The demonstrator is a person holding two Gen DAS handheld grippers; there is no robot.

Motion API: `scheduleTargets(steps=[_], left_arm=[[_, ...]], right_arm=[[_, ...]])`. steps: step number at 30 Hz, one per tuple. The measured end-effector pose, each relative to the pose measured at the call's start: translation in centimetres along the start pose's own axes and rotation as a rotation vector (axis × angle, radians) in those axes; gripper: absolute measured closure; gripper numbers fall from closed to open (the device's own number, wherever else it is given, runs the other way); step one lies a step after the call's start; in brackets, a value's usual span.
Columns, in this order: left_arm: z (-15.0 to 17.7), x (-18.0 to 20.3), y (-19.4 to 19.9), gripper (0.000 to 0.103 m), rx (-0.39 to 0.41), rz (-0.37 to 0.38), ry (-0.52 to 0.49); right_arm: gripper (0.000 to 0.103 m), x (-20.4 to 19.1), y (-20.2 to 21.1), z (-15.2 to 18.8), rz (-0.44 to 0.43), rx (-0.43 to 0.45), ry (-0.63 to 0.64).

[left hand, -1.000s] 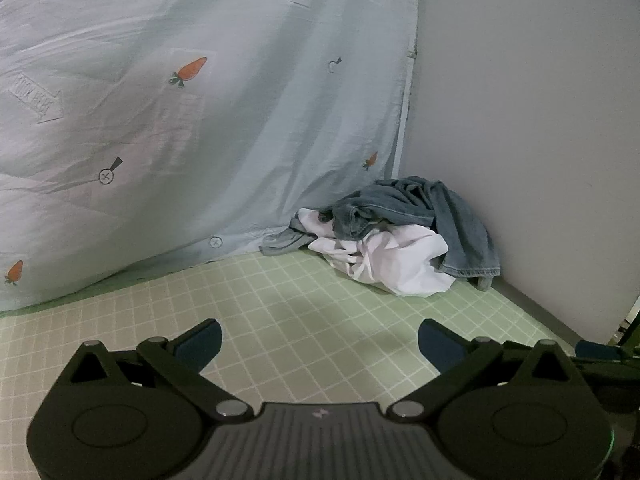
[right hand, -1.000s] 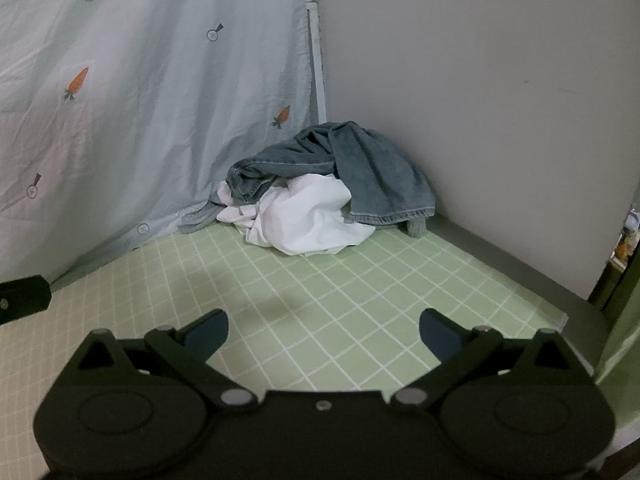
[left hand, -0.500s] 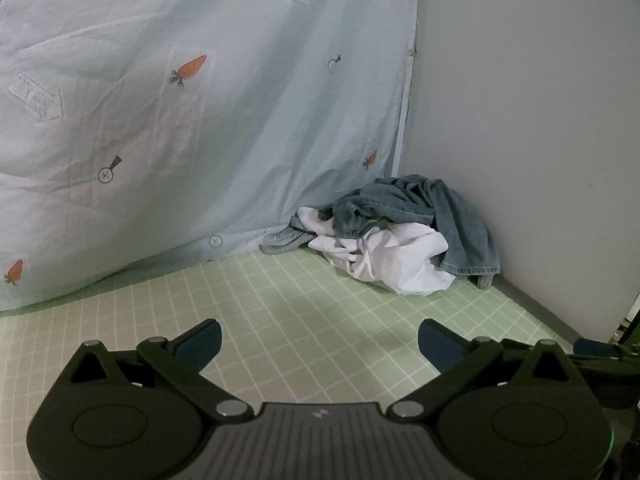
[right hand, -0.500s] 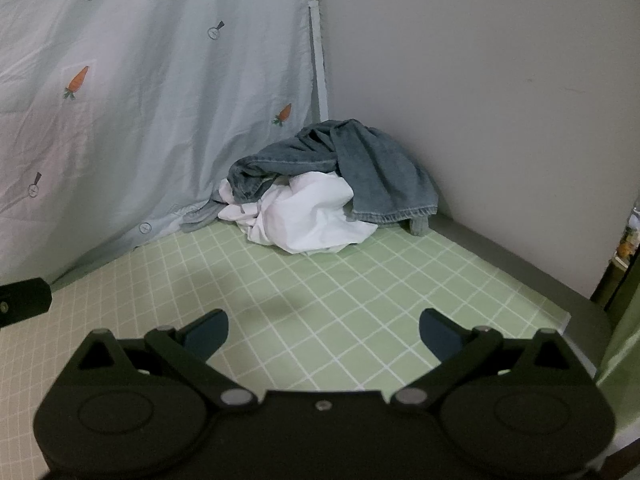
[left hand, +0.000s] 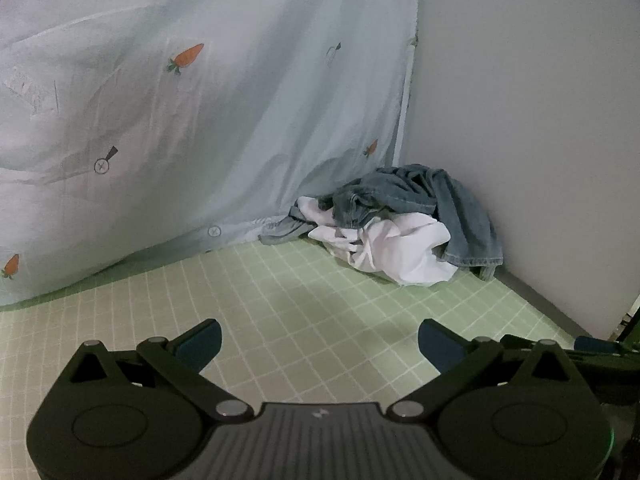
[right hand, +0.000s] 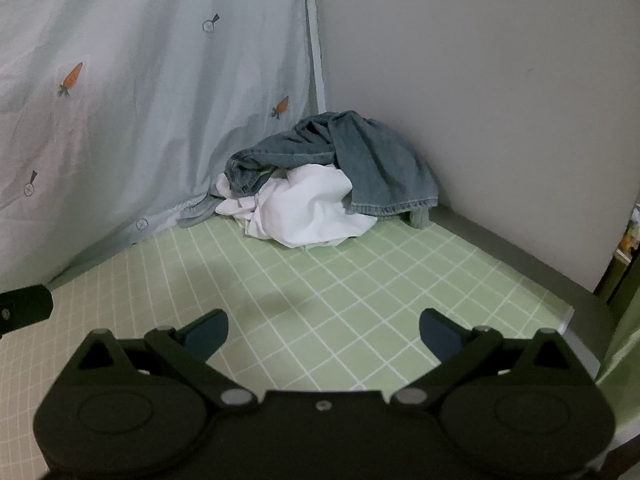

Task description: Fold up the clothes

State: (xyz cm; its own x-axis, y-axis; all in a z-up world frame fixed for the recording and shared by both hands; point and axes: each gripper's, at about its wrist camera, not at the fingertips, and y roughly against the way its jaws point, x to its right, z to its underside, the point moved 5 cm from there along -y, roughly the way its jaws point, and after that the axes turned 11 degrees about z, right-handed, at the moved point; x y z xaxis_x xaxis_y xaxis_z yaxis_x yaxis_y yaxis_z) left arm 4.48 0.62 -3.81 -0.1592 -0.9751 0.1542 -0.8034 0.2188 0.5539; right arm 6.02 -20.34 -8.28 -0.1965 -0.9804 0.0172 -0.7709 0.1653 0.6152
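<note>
A heap of clothes lies in the far corner of a green checked surface (left hand: 304,320). Blue denim jeans (left hand: 460,208) are draped over a crumpled white garment (left hand: 404,252). The right wrist view shows the same jeans (right hand: 372,160) and white garment (right hand: 312,208) on the surface (right hand: 360,300). My left gripper (left hand: 319,344) is open and empty, well short of the heap. My right gripper (right hand: 323,334) is open and empty, also short of it and a little closer.
A pale blue sheet with carrot prints (left hand: 180,120) hangs behind on the left. A plain grey wall (left hand: 520,100) stands on the right. The surface's right edge (right hand: 568,312) drops off. Part of the left gripper (right hand: 24,308) shows at the right view's left edge.
Both grippers have drifted slightly; the heap sits a little lower and to the right in the right wrist view. Jaws stay open and the clothes have not moved.
</note>
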Motion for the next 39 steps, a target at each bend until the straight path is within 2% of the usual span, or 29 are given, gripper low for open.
scheduleTargets(steps=[7,13,17,22,27,30,33,38,39], left_arm=[[-0.3,-0.4,-1.6,0.000,-0.024,-0.014,0.003],[-1.8,-0.4,-4.5,0.000,-0.034,-0.032,0.015],[-4.2,-0.4,-7.6,0.000,-0.036,-0.028,0.020],[-8.5,-0.3,-13.4,0.000,-0.043,0.003,0.033],[-11.9,0.0,-20.9,0.000,-0.069,0.063,0.031],[-13.5,0.1,-25.6,0.001,-0.089,0.110,0.031],[-15.2,0.2,-30.3,0.001,-0.109,0.157,0.030],[-17.7,0.4,-37.9,0.002,-0.148,0.235,0.034],[-17.5,0.5,-39.3,0.005,-0.167,0.250,0.042]], right_arm=[[0.000,-0.1,-1.8,-0.9,-0.014,-0.013,-0.007],[0.000,0.3,-5.4,-3.0,-0.009,-0.028,-0.036],[0.000,0.5,-9.0,-5.4,0.046,0.006,-0.024],[0.000,0.4,-15.2,-9.7,0.073,0.045,-0.011],[0.000,0.8,-24.4,-16.4,0.062,0.083,-0.032],[0.000,1.2,-29.2,-19.8,0.048,0.108,-0.061],[0.000,1.3,-33.7,-22.4,-0.002,0.123,-0.063],[0.000,1.7,-38.9,-22.1,-0.137,0.020,-0.177],[0.000,1.7,-39.9,-22.0,-0.164,-0.001,-0.200]])
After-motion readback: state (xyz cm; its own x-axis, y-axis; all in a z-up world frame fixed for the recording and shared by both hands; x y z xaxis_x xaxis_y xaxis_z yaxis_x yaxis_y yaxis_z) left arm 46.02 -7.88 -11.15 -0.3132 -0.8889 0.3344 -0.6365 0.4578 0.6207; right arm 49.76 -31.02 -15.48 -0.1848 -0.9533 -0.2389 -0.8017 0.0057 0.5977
